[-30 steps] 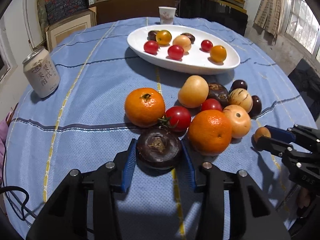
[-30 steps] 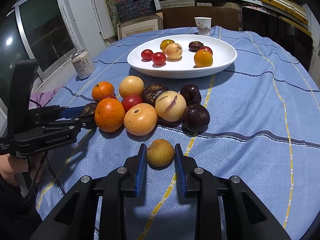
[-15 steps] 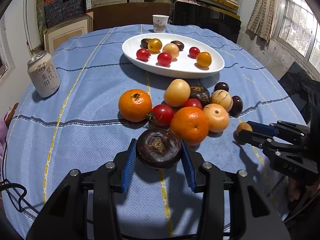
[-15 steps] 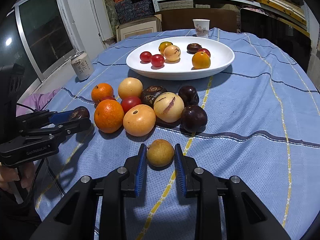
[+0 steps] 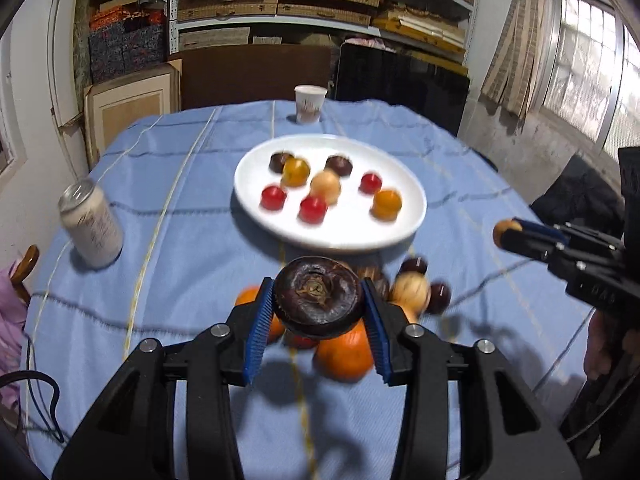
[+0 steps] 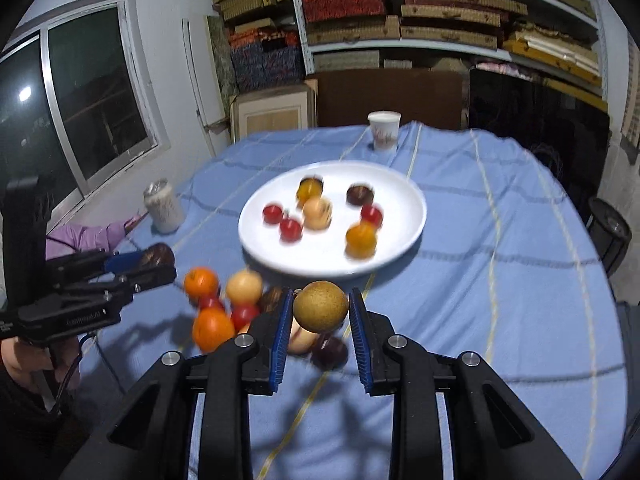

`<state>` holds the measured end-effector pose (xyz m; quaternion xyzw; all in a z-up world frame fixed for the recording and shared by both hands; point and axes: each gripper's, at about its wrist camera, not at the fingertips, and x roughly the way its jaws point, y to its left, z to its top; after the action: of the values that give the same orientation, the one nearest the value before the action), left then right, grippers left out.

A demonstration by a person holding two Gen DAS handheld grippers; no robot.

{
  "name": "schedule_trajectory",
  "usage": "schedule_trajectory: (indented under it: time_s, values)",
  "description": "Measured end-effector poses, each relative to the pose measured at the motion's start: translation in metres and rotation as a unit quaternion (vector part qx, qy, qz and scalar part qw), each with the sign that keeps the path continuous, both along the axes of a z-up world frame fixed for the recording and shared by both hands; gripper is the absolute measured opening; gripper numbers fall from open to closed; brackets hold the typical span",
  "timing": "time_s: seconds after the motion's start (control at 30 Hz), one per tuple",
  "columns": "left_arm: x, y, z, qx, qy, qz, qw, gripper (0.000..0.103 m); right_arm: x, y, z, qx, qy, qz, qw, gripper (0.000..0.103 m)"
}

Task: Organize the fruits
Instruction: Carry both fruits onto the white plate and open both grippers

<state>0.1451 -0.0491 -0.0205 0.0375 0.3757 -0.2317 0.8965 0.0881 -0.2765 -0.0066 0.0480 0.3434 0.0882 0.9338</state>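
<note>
A round table with a blue cloth (image 5: 192,208) fills the scene. On its far half sits a white plate (image 5: 332,232) with eight small fruits. Left of the plate stands a drink can (image 5: 91,224), and at the far edge a paper cup (image 5: 310,103). Near the plate lies a loose pile of fruits (image 6: 224,304). The left gripper (image 5: 318,304) is closed around a dark brown fruit (image 5: 318,297), held above the pile. The right gripper (image 6: 320,312) clamps a small tan fruit (image 6: 320,306), also lifted over the pile.
</note>
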Motion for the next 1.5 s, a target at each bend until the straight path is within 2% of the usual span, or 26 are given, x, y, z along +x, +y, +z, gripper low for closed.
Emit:
schedule_trajectory:
  time_s: [0.1,0.2,0.4,0.57,0.63,0.67,0.73,0.87,0.97,1.07,1.2,1.27,1.37,1.5]
  values:
    - [0.024,-0.02,0.003,-0.011,0.018,-0.012,0.9997,0.042,0.028,-0.008,0.013,-0.014,-0.008,0.002,1.0,0.029]
    - [0.043,-0.045,-0.001,-0.004,0.028,-0.024,0.9993,0.042,0.065,-0.018,0.011,-0.021,0.007,-0.004,1.0,0.029]
    - [0.083,-0.087,-0.022,0.014,0.05,-0.033,0.9981,0.042,0.126,-0.025,-0.016,-0.033,0.043,-0.018,0.998,0.029]
    - [0.108,-0.099,-0.043,0.022,0.073,-0.029,0.9966,0.042,0.164,-0.025,-0.037,-0.043,0.059,-0.024,0.997,0.029]
    - [0.11,-0.097,-0.045,0.014,0.075,-0.029,0.9967,0.051,0.168,-0.025,-0.04,-0.049,0.056,-0.029,0.997,0.031]
    - [0.109,-0.097,-0.045,0.012,0.072,-0.029,0.9969,0.059,0.167,-0.025,-0.04,-0.048,0.052,-0.03,0.997,0.031]
    - [0.103,-0.091,-0.039,0.012,0.052,-0.022,0.9983,0.069,0.162,-0.024,-0.038,-0.045,0.048,-0.027,0.997,0.033]
    - [0.086,-0.073,-0.024,0.0,0.022,-0.003,0.9997,0.071,0.137,-0.026,-0.028,-0.04,0.031,-0.035,0.998,0.034]
    - [0.057,-0.054,-0.016,-0.001,-0.001,-0.002,1.0,0.08,0.104,-0.027,-0.021,-0.034,0.024,-0.031,0.999,0.039]
    - [0.027,-0.033,-0.018,0.013,-0.012,-0.001,0.9998,0.083,0.066,-0.021,-0.028,-0.03,0.03,-0.018,0.999,0.04]
    - [0.0,-0.014,-0.039,0.01,0.015,0.0,0.9998,0.084,0.024,-0.006,-0.053,-0.013,0.05,-0.008,0.999,0.04]
    - [-0.012,-0.013,-0.05,0.016,0.016,-0.008,0.9997,0.084,0.011,0.004,-0.065,-0.013,0.057,-0.002,0.998,0.04]
    - [-0.027,-0.014,-0.059,0.036,0.008,-0.015,0.9992,0.084,0.002,0.016,-0.076,-0.027,0.06,-0.004,0.998,0.04]
    - [-0.039,-0.012,-0.062,0.031,0.002,-0.017,0.9994,0.084,0.006,0.023,-0.085,-0.042,0.078,-0.018,0.996,0.04]
